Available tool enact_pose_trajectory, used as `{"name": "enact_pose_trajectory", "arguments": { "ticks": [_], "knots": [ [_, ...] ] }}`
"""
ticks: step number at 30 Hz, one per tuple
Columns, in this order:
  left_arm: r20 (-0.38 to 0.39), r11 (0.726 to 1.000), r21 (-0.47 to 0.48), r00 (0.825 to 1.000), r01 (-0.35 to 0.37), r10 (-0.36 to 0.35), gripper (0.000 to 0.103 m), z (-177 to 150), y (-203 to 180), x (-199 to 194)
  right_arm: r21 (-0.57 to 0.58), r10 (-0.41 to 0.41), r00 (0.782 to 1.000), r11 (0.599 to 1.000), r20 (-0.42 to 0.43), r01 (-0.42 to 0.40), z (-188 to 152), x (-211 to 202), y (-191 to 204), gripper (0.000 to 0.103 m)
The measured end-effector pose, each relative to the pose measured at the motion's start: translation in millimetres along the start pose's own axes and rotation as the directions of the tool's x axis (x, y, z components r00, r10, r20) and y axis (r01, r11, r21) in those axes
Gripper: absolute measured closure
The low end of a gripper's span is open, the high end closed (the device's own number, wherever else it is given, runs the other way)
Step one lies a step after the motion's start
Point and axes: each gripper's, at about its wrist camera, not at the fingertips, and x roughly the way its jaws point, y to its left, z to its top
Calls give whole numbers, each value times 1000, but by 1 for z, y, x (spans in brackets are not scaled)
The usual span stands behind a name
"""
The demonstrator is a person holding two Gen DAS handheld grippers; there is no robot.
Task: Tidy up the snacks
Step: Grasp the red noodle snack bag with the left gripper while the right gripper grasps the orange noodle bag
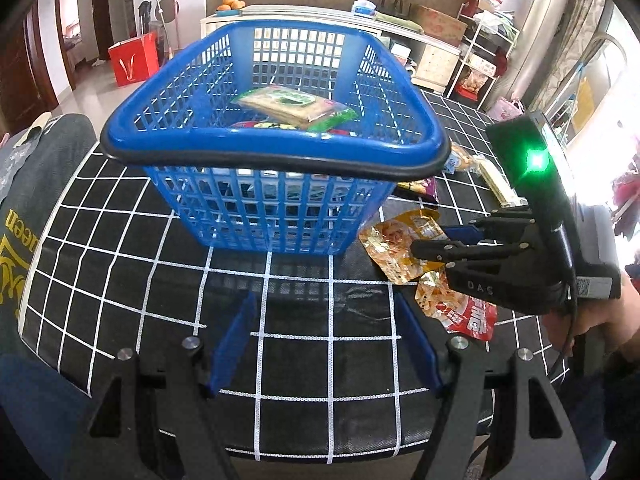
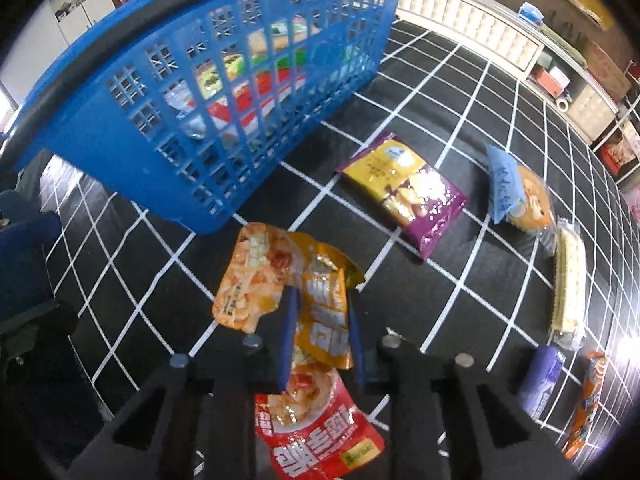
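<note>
Several snack packets (image 1: 296, 106) are seen inside the blue mesh basket (image 1: 276, 152) from the left wrist view, on a black tablecloth (image 1: 296, 300) gridded in white; a cabinet with oranges (image 1: 230, 3) is seen behind. "DAS" is read on the right gripper (image 1: 442, 240), shut on an orange pouch (image 1: 400, 240). The left gripper (image 1: 324, 344) is held wide, empty. From the right wrist view, the orange pouch (image 2: 320, 300) is pinched above a red pouch (image 2: 316, 432) beside the basket (image 2: 224, 80); a purple-yellow bag (image 2: 404, 188) and wrapped biscuits (image 2: 568, 280) lie farther off.
</note>
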Motion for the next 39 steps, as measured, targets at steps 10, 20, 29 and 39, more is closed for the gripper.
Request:
{"name": "enact_pose_trajectory", "arguments": {
  "ticks": [10, 20, 29, 39],
  "knots": [
    [-15, 1000, 12, 1000, 26, -26, 34, 2, -20, -2, 136, 10, 995, 990, 96, -23, -25, -52, -34, 79],
    [-146, 979, 125, 979, 162, -143, 34, 2, -76, 31, 260, -28, 980, 965, 196, -24, -54, -92, -80, 79],
    [-244, 966, -216, 951, 140, -192, 34, 8, -72, 80, 322, 5, 974, 944, 226, -80, -71, -88, -112, 79],
    [-293, 913, -401, 955, -78, -47, 33, 20, -88, 107, 319, 87, 966, 933, 242, -164, -78, -71, -125, 79]
  ]
}}
